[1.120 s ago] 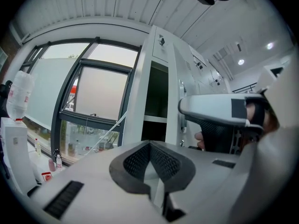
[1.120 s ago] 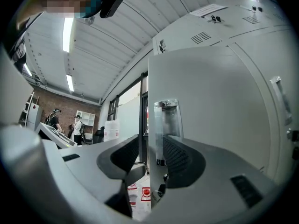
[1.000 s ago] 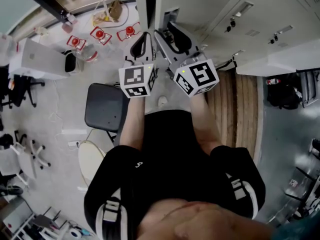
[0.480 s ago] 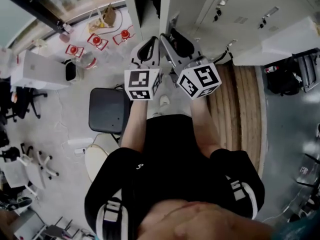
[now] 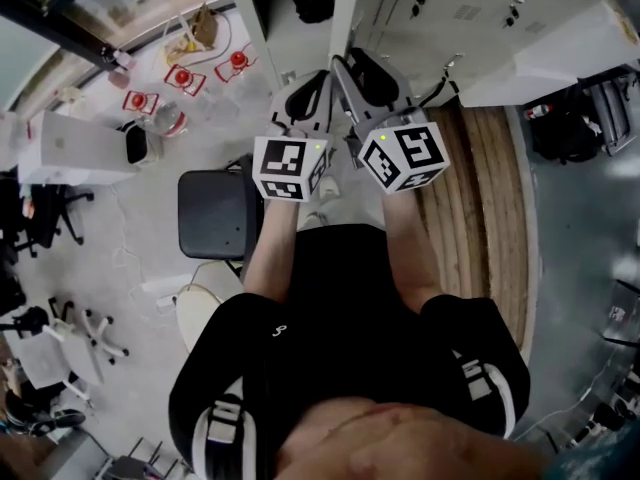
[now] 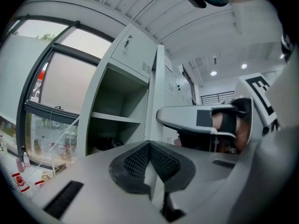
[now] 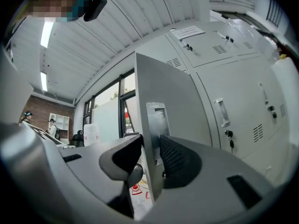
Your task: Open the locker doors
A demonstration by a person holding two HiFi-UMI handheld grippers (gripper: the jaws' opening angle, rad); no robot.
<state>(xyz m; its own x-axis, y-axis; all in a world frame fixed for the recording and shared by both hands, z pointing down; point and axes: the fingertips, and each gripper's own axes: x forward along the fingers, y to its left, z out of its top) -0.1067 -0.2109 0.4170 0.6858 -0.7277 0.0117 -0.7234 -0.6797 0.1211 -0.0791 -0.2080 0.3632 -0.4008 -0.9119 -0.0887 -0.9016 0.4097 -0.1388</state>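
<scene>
A grey locker door (image 7: pixel 163 92) stands swung out, edge toward me, with a recessed handle plate (image 7: pixel 156 118). My right gripper (image 7: pixel 150 157) straddles that edge just below the plate; its jaws have just been closing and both pads now lie against the door. In the head view the right gripper (image 5: pixel 360 73) sits at the thin door edge (image 5: pixel 347 8). My left gripper (image 5: pixel 300 93) hangs just left of it, its pads (image 6: pixel 135 160) meeting at the tips with nothing between. Ahead of the left gripper (image 6: pixel 149 146) is the open locker (image 6: pixel 114 125) with its shelves.
Closed locker doors (image 7: pixel 233 87) with handles and keys run to the right (image 5: pixel 480 18). A black chair (image 5: pixel 215 213) stands at my left, a slatted wooden platform (image 5: pixel 480 198) at my right. Red items (image 5: pixel 180 76) and a white box (image 5: pixel 70 143) lie on the floor by the window (image 6: pixel 60 78).
Both grippers have travelled sideways together with the door edge; the locker fronts have slid up and left in the head view, and more of the open locker shows.
</scene>
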